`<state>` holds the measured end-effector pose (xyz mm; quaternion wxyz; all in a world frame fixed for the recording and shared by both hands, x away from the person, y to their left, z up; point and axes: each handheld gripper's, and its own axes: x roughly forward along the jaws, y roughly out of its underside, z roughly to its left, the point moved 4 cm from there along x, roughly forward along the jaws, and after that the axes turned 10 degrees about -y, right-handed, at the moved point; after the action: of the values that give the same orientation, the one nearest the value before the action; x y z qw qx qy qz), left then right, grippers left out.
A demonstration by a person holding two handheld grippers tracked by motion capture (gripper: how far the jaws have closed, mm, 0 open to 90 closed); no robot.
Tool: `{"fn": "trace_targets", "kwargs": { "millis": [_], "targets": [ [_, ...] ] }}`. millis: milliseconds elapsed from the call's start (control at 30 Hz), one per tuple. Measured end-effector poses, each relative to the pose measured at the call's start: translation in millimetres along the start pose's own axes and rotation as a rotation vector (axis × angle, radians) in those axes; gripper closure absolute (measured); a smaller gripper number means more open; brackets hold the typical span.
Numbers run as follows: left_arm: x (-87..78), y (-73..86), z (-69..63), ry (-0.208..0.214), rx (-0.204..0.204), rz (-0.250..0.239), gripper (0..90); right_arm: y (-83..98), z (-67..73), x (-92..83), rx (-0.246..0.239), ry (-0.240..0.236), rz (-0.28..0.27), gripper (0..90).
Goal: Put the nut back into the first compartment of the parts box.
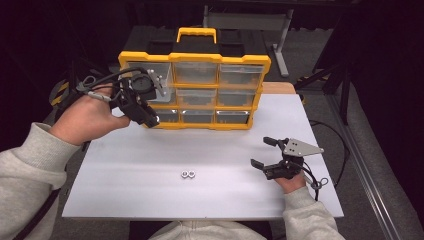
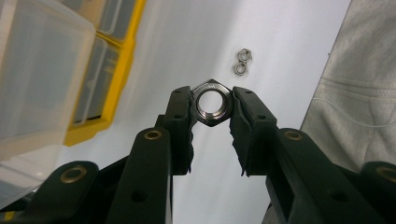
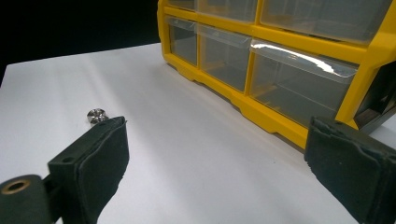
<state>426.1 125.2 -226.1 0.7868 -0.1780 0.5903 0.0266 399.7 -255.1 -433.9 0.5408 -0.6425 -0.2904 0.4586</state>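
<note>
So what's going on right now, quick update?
Left gripper shut on hex nut, raised by the yellow drawer organizer. Right gripper open, empty. Two nuts on table. Nothing in the way.

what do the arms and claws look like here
Both arms wear light grey sweatshirt sleeves with ribbed cuffs. Each hand carries a black two-jaw claw: the left claw has brass-coloured pivot pins, the right claw a grey three-cornered plate on top. A cable trails from the left one.

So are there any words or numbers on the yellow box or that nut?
None can be read.
Organizer: no label or brand visible on its yellow frame or clear drawers.
Nut in the left hand-held gripper: faint marks on its face, too small and blurred to read.
</note>
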Motion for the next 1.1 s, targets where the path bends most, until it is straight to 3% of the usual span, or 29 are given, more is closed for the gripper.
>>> {"fn": "trace_targets", "kwargs": {
  "millis": [267, 533, 633, 667, 700, 733, 867, 1100],
  "targets": [
    [-30.9, -8.3, 18.9, -0.007, -0.065, -0.036, 69.7, 0.3, -0.4, 0.2, 0.002, -0.008, -0.005, 7.2],
    [-46.2, -13.9, 36.0, -0.022, -0.108, -0.057, 69.7, 0.6, -1.2, -0.4, 0.005, -0.01, -0.008, 7.2],
    [-50.9, -18.8, 44.5, -0.027, -0.152, -0.067, 69.7, 0.5, -1.2, -0.6, 0.003, -0.01, -0.009, 7.2],
    [-53.8, -21.8, 50.1, -0.023, -0.217, -0.065, 69.7, 0.5, -1.2, -0.6, 0.003, -0.01, -0.009, 7.2],
    [-55.0, -23.2, 53.0, -0.021, -0.249, -0.068, 69.6, 0.5, -1.2, -0.8, 0.003, -0.012, -0.008, 7.2],
    [-55.0, -23.2, 53.0, -0.021, -0.249, -0.068, 69.6, 0.5, -1.2, -0.8, 0.003, -0.012, -0.008, 7.2],
    [-55.0, -27.0, 66.2, -0.019, -0.323, -0.062, 69.7, 0.6, -1.4, -1.3, 0.005, -0.013, -0.01, 7.2],
    [-44.6, -29.4, 83.8, -0.019, -0.397, -0.039, 69.7, 0.5, -1.5, -1.8, 0.003, -0.013, -0.013, 7.2]
  ]
}}
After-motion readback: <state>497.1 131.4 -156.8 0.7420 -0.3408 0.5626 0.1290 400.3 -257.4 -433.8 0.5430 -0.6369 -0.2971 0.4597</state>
